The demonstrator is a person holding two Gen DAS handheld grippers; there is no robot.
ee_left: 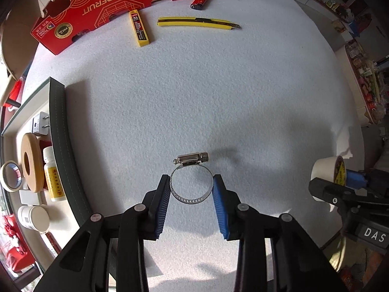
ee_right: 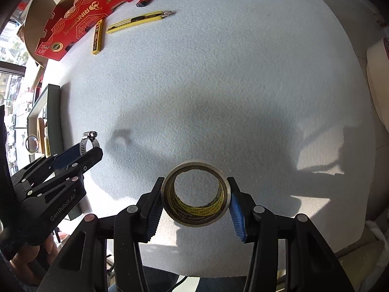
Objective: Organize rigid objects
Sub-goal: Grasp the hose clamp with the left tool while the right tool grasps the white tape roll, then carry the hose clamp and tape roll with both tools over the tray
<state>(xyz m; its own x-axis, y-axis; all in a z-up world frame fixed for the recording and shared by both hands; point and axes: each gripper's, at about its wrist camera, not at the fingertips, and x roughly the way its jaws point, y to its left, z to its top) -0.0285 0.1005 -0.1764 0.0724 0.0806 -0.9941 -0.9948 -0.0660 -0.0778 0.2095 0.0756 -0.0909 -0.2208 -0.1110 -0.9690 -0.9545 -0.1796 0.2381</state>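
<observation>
**Technician A:** Reading off the left tongs [ee_left: 190, 189]: the blue ribbed pads are closed onto the sides of a steel worm-drive hose clamp [ee_left: 190, 178], held just above the white textured surface [ee_left: 194, 85], screw housing pointing away from the tongs.

**Technician B:** Confirmed. The right tongs [ee_right: 194, 200] grip a roll of pale tape [ee_right: 194, 193]; its inner core reads "MINGPAI TPAI" in black on yellow. The left tongs' body carries "GenRobot.AI".

**Technician A:** At the far edge lies a red cardboard box [ee_left: 97, 7] printed "RINOFRUIT". Near it: a yellow blade case [ee_left: 139, 28], a yellow snap-off utility knife [ee_left: 198, 22] and a red lighter [ee_left: 200, 0]; their printing is not legible.

**Technician B:** On the left, a dark-rimmed tray [ee_left: 58, 131] holds a white plug adapter, tape rolls and a yellow-labelled bottle.
</observation>
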